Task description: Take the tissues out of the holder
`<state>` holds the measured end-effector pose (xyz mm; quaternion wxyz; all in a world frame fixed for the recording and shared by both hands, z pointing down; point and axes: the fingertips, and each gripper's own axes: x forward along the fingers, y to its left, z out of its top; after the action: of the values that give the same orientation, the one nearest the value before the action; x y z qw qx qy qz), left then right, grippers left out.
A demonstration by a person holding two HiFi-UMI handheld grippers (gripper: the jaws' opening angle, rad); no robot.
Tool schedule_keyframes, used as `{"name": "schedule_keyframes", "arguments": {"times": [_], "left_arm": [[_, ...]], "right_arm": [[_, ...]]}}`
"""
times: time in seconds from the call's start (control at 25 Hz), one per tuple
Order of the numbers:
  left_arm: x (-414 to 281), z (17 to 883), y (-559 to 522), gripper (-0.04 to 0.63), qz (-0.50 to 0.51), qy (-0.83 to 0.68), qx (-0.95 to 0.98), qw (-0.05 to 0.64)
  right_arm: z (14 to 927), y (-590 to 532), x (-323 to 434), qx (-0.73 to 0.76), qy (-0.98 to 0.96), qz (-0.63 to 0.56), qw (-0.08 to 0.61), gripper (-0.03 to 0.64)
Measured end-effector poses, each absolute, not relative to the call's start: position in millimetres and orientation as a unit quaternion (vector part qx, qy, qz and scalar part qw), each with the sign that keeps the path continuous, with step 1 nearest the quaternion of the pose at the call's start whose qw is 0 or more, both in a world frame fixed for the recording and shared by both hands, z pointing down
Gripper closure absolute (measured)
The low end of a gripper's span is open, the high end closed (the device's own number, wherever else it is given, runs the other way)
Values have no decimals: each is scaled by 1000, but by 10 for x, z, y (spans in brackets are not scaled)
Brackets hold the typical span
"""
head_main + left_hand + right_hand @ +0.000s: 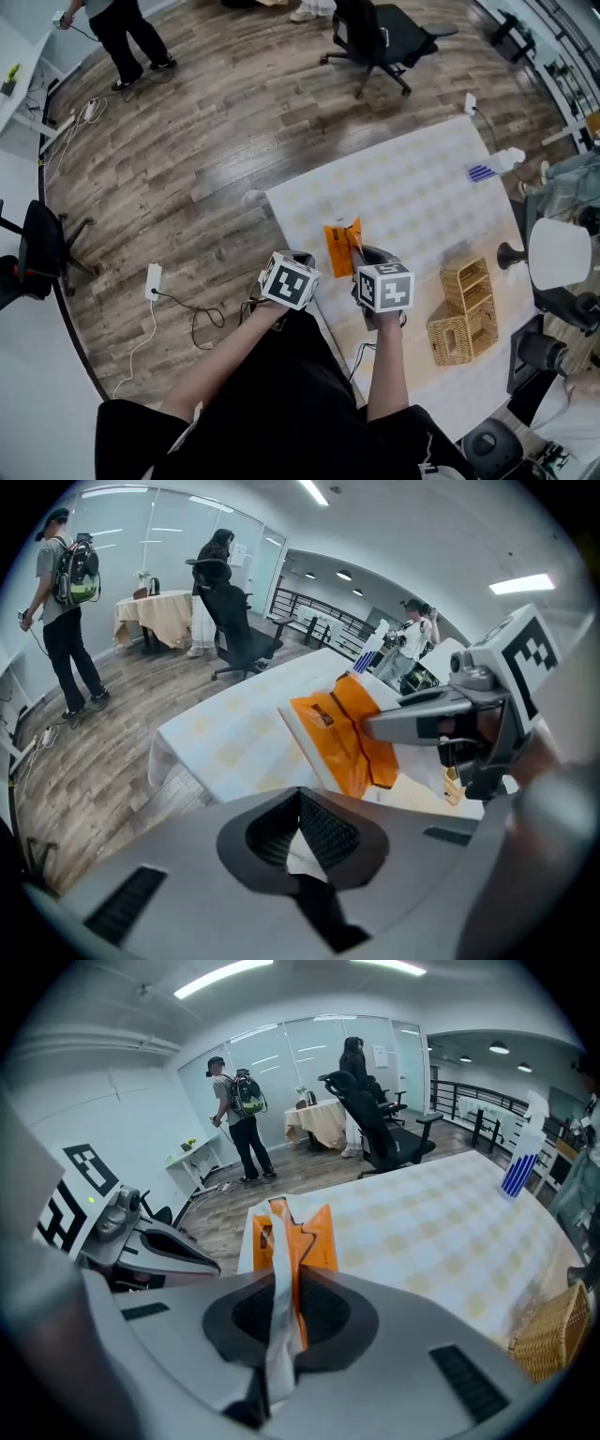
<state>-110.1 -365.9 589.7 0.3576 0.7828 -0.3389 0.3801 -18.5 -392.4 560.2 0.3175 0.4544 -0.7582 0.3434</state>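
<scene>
Tissue pack [342, 248], orange with a white edge, held on edge between my two grippers over the near left part of the table [412, 197], which wears a white-and-yellow checked cloth. Right gripper [364, 255]: in its own view the jaws are pressed together on the pack's near edge, and orange film and a white fold run down between the pads [323, 1312]. Left gripper [300, 258]: just beside the pack on its left, at the table's edge; in its own view the jaws meet at the tips. A white patch shows low in the gap between them, and I cannot tell whether it is a tissue or only the cloth beyond. From the left gripper view I see the pack tilted, with the right gripper's fingers [403, 722] clamped across its upper end. Wicker holder [464, 314]: on the cloth to the right, well apart from the pack and from both grippers. Background: a black office chair [380, 37] and a standing person [127, 33] on the wooden floor beyond the table.
</scene>
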Motion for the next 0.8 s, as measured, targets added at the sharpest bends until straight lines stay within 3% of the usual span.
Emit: {"name": "schedule_keyframes", "arguments": {"times": [0.8], "left_arm": [[-1031,6001,-4146,595,395,-294,793,359]], "right_arm": [[5679,-4438,-152,487,-724,361,329,592]]}}
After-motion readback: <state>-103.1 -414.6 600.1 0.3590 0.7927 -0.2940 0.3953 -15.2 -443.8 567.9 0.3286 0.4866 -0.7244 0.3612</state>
